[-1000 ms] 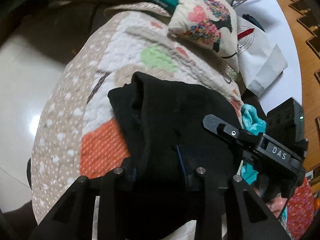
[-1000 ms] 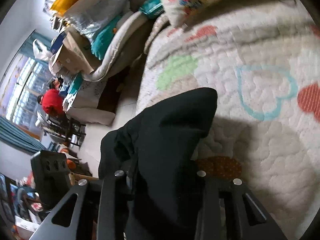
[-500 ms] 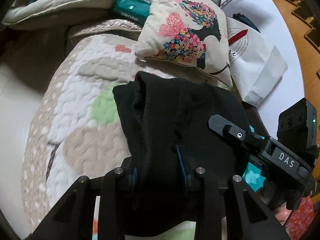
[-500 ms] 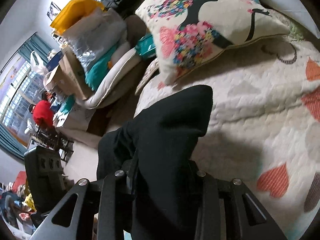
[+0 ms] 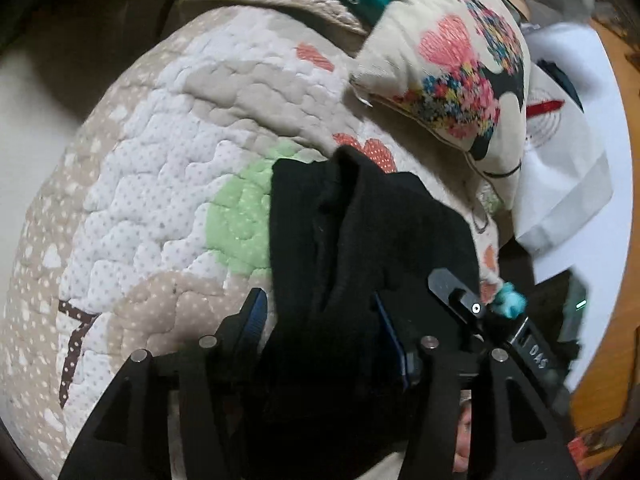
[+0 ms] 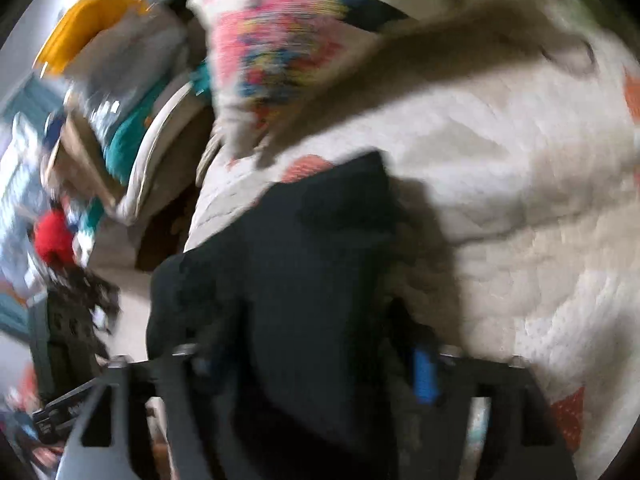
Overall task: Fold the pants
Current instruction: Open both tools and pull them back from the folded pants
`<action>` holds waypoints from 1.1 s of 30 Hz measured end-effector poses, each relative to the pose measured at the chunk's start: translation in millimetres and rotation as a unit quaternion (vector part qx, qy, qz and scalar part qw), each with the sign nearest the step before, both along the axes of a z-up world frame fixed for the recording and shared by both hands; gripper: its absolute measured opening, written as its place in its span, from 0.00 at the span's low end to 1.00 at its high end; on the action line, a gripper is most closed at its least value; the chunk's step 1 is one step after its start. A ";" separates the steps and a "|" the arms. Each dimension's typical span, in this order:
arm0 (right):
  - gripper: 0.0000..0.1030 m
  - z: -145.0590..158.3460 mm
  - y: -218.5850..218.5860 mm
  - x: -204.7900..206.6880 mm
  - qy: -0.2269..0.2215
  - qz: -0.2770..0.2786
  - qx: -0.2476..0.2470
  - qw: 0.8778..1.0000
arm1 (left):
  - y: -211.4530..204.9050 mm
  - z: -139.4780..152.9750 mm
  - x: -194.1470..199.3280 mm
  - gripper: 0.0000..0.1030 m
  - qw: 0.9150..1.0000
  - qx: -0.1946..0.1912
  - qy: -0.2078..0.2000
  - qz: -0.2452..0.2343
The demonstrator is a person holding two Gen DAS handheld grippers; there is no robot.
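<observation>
Between our left gripper [image 5: 320,320] fingers hang the black pants [image 5: 352,248], over a quilt [image 5: 160,184]. Both jaws are opening, pads leaving cloth. Our right gripper [image 6: 316,364] straddles them too.

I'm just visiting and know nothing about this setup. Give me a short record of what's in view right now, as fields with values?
garment: black pants, bunched on the quilt
surface: quilted cover with hearts and a green patch
left gripper: jaws opening, pants between them, left pad clear of the cloth
right gripper: jaws opening, pants between them, blue pad showing
behind: floral cushion beside a white paper bag
image quality: right wrist view blurred
</observation>
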State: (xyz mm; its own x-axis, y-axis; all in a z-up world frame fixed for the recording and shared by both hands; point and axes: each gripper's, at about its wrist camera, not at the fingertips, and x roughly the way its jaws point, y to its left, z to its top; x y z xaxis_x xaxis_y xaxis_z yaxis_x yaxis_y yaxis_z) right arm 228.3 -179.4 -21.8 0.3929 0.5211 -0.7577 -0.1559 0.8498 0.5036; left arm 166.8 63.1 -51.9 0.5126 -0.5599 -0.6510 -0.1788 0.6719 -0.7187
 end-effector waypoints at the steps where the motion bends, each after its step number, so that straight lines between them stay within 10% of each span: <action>1: 0.80 -1.9 -6.2 0.4 0.008 -0.005 0.016 1.000 | 4.6 3.5 -2.2 0.53 1.000 0.002 0.003 0.009; 12: 0.83 97.2 -41.5 -81.5 -0.091 -0.032 -0.032 0.995 | 17.0 72.2 -104.7 0.61 0.987 0.145 -0.022 0.068; 20: 0.84 92.2 -24.2 -208.7 -0.135 -0.020 -0.113 0.984 | -25.1 96.3 -223.0 0.63 0.964 0.246 -0.070 0.066; 28: 0.84 89.5 -16.1 -295.2 -0.168 -0.023 -0.180 0.969 | -42.0 129.6 -317.8 0.75 0.924 0.329 -0.159 0.113; 33: 1.00 134.4 -15.9 -343.8 -0.309 -0.072 -0.224 0.922 | -46.8 171.1 -374.0 1.00 0.859 0.401 -0.252 0.192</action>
